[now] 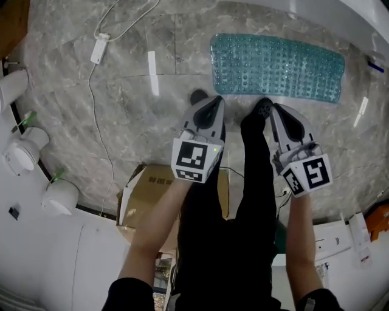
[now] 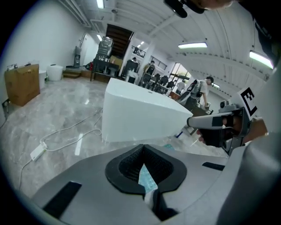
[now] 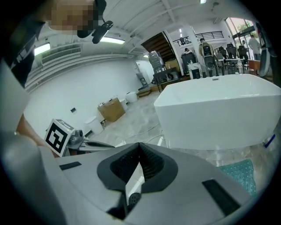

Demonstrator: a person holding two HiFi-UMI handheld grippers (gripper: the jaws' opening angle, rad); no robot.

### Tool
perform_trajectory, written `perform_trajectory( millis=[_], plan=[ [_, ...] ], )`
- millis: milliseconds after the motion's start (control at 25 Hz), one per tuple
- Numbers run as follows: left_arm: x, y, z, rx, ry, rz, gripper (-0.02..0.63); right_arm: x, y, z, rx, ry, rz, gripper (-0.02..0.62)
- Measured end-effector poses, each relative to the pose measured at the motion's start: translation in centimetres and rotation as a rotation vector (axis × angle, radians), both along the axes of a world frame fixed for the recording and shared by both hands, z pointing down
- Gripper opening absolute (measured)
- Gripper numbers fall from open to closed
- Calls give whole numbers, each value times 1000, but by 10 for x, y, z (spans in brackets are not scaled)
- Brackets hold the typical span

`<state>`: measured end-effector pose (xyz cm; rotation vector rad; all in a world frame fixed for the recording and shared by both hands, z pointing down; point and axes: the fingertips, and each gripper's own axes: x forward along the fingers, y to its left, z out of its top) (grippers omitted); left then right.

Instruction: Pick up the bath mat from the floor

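Observation:
The teal, knobbly bath mat (image 1: pixel 276 65) lies flat on the grey marble floor, along the foot of a white bathtub (image 1: pixel 340 15). Both grippers hang above the floor just short of the mat's near edge, pointing at it. My left gripper (image 1: pixel 209 101) is over the mat's left end and is shut on nothing; a sliver of mat (image 2: pixel 147 180) shows through its pads. The right gripper (image 1: pixel 276 108) is near the mat's middle, its jaws together and empty. In the right gripper view the mat (image 3: pixel 239 173) lies low at the right under the tub (image 3: pixel 219 114).
My black-trousered legs and dark shoes (image 1: pixel 262 106) stand between the grippers, by the mat's edge. A white cable with an adapter (image 1: pixel 100 47) trails over the floor at the left. A cardboard box (image 1: pixel 152 182) sits behind me, and white round fittings (image 1: pixel 24 152) line the left wall.

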<state>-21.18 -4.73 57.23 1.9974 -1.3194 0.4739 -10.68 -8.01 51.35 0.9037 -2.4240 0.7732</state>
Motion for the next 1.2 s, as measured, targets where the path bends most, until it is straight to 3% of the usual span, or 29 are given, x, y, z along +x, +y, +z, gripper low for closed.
perform_trajectory(
  millis=[360, 640, 920, 1120, 1200],
  plan=[
    [11, 8, 217, -67, -24, -30, 9, 8, -10, 197, -30, 25, -8, 12],
    [28, 17, 369, -154, -85, -25, 12, 24, 4, 309, -56, 27, -95, 12],
    [35, 14, 485, -242, -113, -117, 102, 37, 1, 378, -76, 22, -125, 12],
    [31, 7, 562, -298, -208, -74, 244, 41, -4, 412, -75, 9, -139, 12],
    [28, 8, 586, -347, -209, -93, 289, 43, -5, 423, -70, 14, -142, 12]
  ],
)
